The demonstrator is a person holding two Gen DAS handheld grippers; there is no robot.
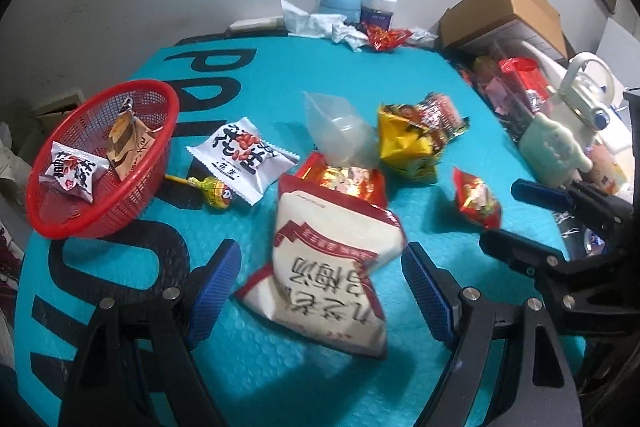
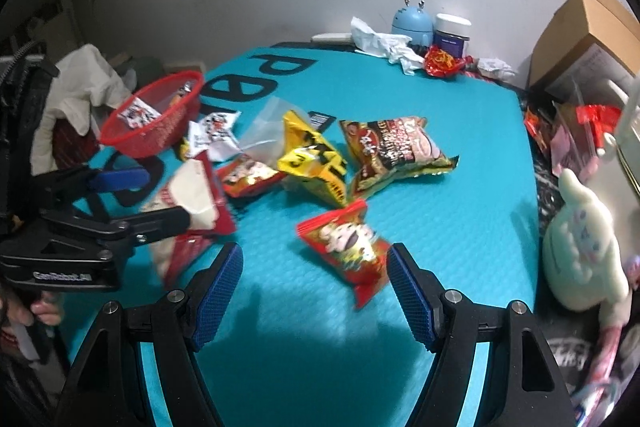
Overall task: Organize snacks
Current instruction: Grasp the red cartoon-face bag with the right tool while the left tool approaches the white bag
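**Both hand-held grippers wide open, snacks all over the teal mat**

So here's where you're at. Your left hand-held gripper (image 1: 320, 291) has its blue pads spread apart on either side of the big white-and-red snack bag (image 1: 332, 267). The bag sits between them, but neither pad is pressing on it. Your right hand-held gripper (image 2: 316, 291) is spread apart too, with the small red snack packet (image 2: 348, 247) lying between its pads. One edge is close to the right pad; I can't tell if they touch.

The red mesh basket (image 1: 104, 163) sits at the left edge of the teal mat (image 1: 400, 75) covering the tabletop, tilted a bit, with two packets inside: a white-and-red one (image 1: 74, 171) and a brown one (image 1: 126, 143).

Still loose on the mat: a white peanut packet (image 1: 244, 153) just beside the basket, a lollipop (image 1: 212, 191) touching its front edge, a clear plastic bag (image 1: 340, 131), a yellow pouch (image 2: 316, 163), a dark noodle-style pack (image 2: 392, 151) and another red packet (image 1: 344, 183) tucked behind the big bag.

At the far edge there's crumpled tissue (image 1: 320, 23) and a little blue gadget with antlers (image 1: 338, 1).
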